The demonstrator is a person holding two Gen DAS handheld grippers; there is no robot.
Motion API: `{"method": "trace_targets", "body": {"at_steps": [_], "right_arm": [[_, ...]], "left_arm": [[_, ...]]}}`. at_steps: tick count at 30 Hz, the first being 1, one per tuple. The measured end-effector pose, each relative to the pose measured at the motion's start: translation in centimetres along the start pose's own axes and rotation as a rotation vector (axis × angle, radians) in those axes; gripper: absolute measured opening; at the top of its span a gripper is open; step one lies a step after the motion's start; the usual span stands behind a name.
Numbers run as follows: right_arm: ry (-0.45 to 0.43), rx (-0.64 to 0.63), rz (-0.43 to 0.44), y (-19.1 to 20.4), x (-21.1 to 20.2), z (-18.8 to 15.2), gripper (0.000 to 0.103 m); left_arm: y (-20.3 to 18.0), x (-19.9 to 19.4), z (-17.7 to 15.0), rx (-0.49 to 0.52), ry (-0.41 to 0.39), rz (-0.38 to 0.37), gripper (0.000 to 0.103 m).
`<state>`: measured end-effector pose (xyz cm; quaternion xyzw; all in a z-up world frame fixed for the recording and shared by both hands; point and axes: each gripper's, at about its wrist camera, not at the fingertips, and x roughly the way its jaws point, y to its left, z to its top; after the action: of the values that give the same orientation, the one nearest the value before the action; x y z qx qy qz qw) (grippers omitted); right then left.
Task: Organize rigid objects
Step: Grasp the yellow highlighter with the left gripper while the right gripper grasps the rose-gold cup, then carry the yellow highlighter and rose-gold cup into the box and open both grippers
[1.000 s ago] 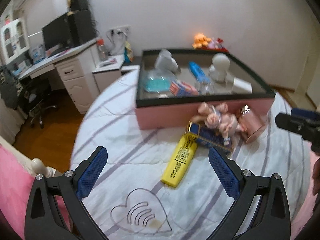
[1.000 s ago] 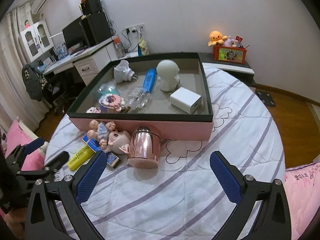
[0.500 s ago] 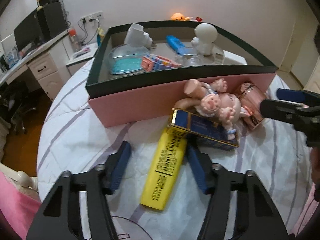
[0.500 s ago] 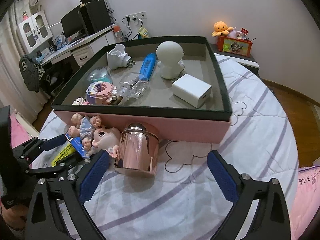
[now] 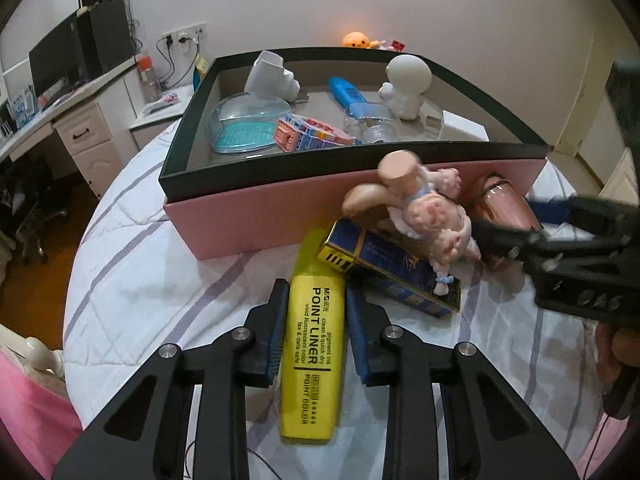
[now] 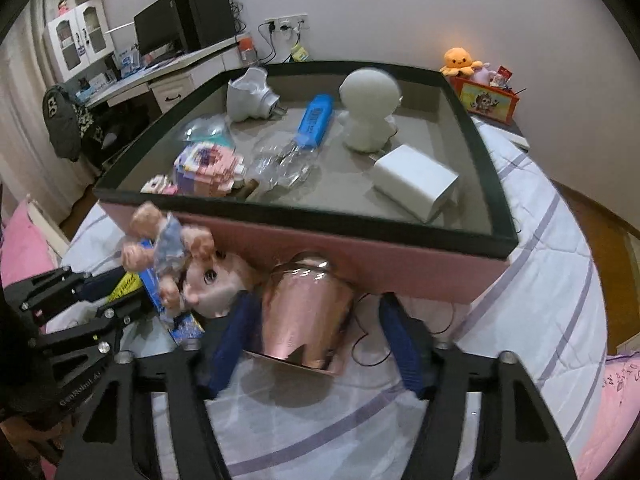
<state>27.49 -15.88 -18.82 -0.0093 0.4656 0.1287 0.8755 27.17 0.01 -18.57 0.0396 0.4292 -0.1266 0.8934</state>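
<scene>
My left gripper [image 5: 316, 300] is shut on a yellow highlighter [image 5: 314, 336] that lies on the striped bedspread. A blue box [image 5: 384, 268] rests across the highlighter's far end, with a pink doll [image 5: 420, 208] on top. My right gripper [image 6: 314, 312] is open, its fingers on either side of a rose-gold cup [image 6: 304, 312] that lies against the pink box [image 6: 400, 264]. The cup also shows in the left wrist view [image 5: 504, 204]. The doll [image 6: 192, 264] lies just left of the cup.
The pink box with a dark rim [image 5: 280, 168] holds a white figure [image 5: 408, 80], a blue tube [image 5: 348, 96], a building-block toy [image 5: 308, 136], a clear dish [image 5: 244, 124] and a white charger [image 6: 416, 180]. A desk [image 5: 60, 120] stands at far left.
My left gripper moved forward and closed on the yellow highlighter. My right gripper moved forward until its fingers stand on either side of the rose-gold cup.
</scene>
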Motion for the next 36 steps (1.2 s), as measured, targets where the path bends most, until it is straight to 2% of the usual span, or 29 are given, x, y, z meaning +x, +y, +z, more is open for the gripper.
{"method": "trace_targets", "body": {"at_steps": [5,12,18,30,36], "right_arm": [[-0.018,0.019,0.012,-0.3,-0.9,-0.7,0.048],[-0.045,0.047,0.034,-1.2,-2.3,-0.5,0.048],[-0.070,0.050,0.054,-1.0,-3.3,0.0,0.048],[-0.153,0.048,0.067,-0.9,-6.1,1.7,0.048],[-0.228,0.031,0.047,-1.1,-8.0,4.5,0.048]], "left_arm": [[0.9,-1.0,-0.8,-0.049,0.003,-0.026,0.027],[1.8,-2.4,-1.6,-0.098,-0.012,-0.012,0.027],[1.8,-4.2,-1.2,-0.097,-0.048,0.000,0.027],[2.1,-7.4,1.8,-0.080,-0.152,0.012,0.027],[2.0,-8.6,4.7,-0.069,-0.231,0.011,0.027]]}}
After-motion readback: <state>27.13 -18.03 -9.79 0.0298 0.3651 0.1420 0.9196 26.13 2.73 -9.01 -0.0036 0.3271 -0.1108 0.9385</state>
